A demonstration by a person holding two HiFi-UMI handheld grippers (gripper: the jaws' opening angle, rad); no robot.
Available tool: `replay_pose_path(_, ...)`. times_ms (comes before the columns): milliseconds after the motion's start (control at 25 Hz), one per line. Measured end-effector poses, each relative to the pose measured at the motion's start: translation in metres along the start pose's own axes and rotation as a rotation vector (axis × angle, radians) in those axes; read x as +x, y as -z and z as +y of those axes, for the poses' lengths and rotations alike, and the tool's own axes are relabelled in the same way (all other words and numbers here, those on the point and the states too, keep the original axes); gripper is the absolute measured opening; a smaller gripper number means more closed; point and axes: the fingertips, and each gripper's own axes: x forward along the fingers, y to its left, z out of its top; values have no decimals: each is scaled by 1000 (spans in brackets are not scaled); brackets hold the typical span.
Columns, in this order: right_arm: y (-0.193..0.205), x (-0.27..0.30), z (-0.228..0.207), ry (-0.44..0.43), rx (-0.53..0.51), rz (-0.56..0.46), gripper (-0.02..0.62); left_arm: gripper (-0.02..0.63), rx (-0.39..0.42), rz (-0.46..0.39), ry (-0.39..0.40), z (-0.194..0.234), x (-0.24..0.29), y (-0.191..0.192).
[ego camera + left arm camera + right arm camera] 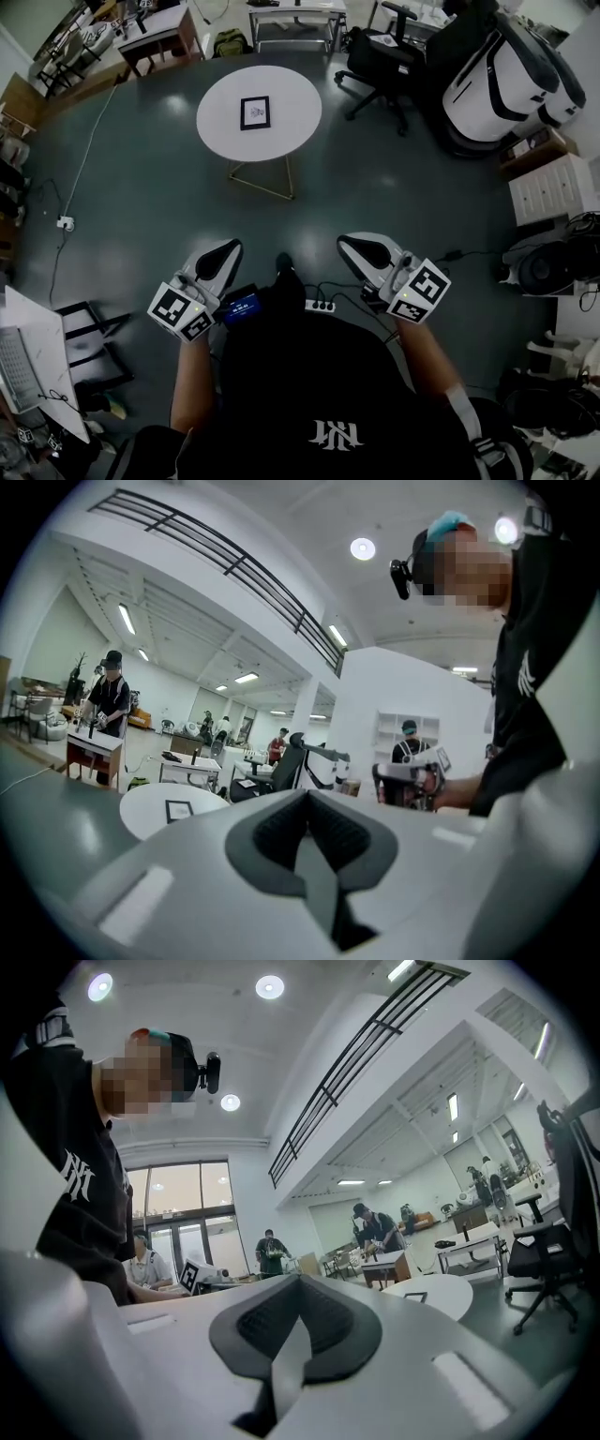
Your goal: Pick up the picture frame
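The picture frame [255,112] is small and black and lies flat at the middle of a round white table [291,131], far ahead of me across the grey floor. My left gripper [228,248] and right gripper [349,243] are held side by side close to my body, both shut with nothing between the jaws, well short of the table. The left gripper view shows its closed jaws [309,832] low in the picture, with the frame [178,810] on the table [150,822] far off to the left. In the right gripper view the frame [415,1297] lies distant at the right.
A black office chair [382,58] stands right of the table, beside a large white-and-black machine [502,75]. Desks [159,36] line the back wall. A power strip [320,305] and cables lie on the floor by my feet. A white cabinet [548,187] is at the right. People stand at distant desks.
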Motion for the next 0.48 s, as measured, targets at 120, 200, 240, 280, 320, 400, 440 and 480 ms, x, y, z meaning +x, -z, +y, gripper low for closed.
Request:
replay_pose_path(120, -12, 18, -33, 13, 5, 21, -2, 3, -16, -8, 4, 27, 25, -11)
replay_pose_path(200, -18, 32, -56, 15, 6, 33, -3, 3, -14, -10, 0, 46, 43, -19)
replay_pose_path(240, -21, 40, -67, 13, 4, 41, -2, 3, -11, -12, -3, 56, 51, -23)
replay_pose_path(280, -23, 49, -77, 10, 2, 48, -3, 3, -9, -15, -5, 67, 59, -27)
replay_pose_path(320, -26, 58, -87, 8, 2, 54, -3, 3, -9, -17, -8, 77, 67, -31)
replay_pose_path(400, -33, 77, -108, 9, 3, 57, -2, 3, -14, -16, -11, 99, 83, -36)
replay_pose_path(440, -37, 85, -118, 12, 3, 55, -2, 3, -17, -14, -9, 109, 91, -39)
replay_pose_path(480, -41, 91, -128, 16, 1, 52, -2, 3, -20, -12, -2, 117, 101, -41)
